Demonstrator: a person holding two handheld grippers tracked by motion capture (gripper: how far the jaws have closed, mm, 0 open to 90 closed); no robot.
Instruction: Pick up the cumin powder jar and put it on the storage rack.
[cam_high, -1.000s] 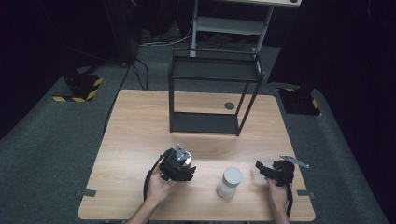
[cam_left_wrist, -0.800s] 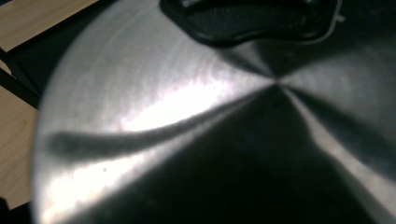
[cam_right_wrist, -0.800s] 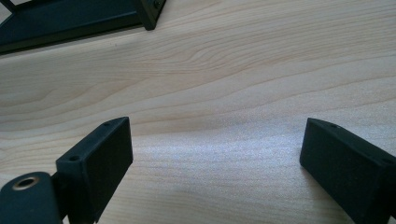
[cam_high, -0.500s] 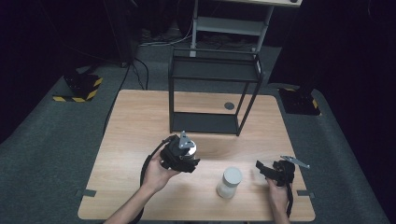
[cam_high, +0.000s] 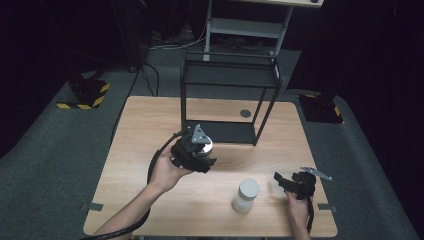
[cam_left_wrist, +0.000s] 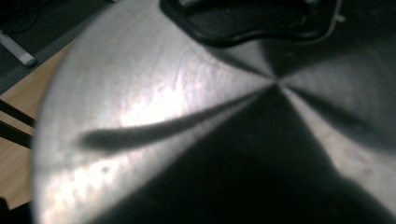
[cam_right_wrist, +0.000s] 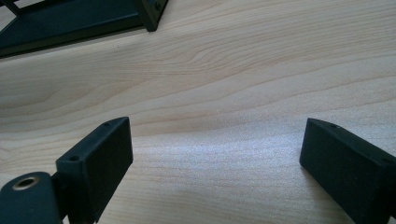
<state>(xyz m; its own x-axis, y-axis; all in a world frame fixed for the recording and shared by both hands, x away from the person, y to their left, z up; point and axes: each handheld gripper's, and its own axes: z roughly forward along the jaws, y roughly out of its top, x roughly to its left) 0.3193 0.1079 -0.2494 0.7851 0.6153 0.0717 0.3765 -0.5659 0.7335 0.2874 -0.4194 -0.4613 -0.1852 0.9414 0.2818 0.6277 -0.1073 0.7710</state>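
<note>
In the high view the left gripper (cam_high: 192, 152) sits left of centre, raised over the table (cam_high: 140, 130) just in front of the black rack (cam_high: 230, 80). A round metal lid (cam_high: 204, 146) shows pale at its tip, clamped between the closed jaws. The white jar (cam_high: 246, 195) stands lower down, right of centre, well apart from the lid and nearer the right gripper (cam_high: 295, 184), which rests on the wood at the lower right with its jaws spread wide and nothing between them.

The left gripper view brings the lid (cam_left_wrist: 163, 121) so close that its brushed, shiny face with radial glints covers nearly the whole frame; a dark rim of something lies across the top, too blurred to name, and a strip of table (cam_left_wrist: 18, 121) shows at the left edge. Its own jaws cannot be made out there.

The right gripper view shows the right gripper (cam_right_wrist: 212, 163) with bare wood between both black pads, and the rack's base (cam_right_wrist: 74, 21) at the upper left, cut off by the frame.
</note>
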